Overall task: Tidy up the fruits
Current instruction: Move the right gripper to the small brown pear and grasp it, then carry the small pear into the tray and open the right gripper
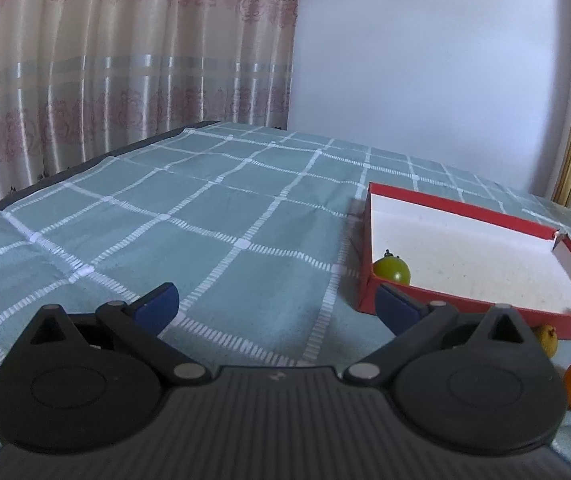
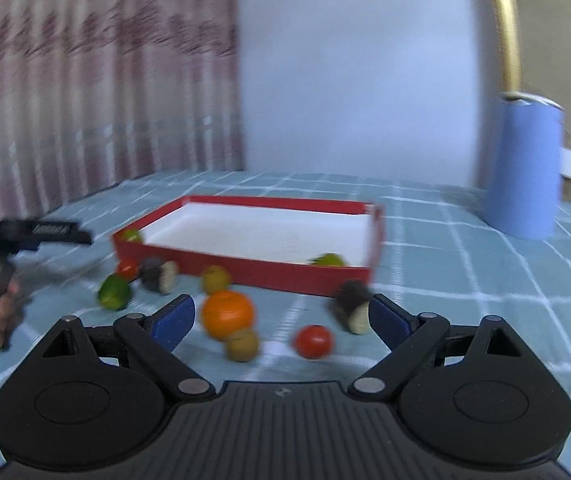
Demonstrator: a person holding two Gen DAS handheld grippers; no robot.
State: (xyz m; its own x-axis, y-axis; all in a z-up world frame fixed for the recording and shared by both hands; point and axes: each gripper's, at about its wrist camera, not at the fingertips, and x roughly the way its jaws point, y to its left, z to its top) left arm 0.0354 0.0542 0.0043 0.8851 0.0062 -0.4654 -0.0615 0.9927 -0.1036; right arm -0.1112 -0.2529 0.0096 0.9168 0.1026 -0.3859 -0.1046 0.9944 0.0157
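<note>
Both claws gape empty: right claw [image 2: 281, 316] faces the orange [image 2: 227, 314] lying before the red box's [image 2: 245, 272] near wall on the tabletop [image 2: 465, 280]; centre pads on it, lift clear over that wall.

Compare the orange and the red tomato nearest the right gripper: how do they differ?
The orange is bigger and orange; the tomato is smaller and red. The orange touches a brownish fruit; the tomato sits alone. Both lie on the tablecloth, outside the red box.
</note>
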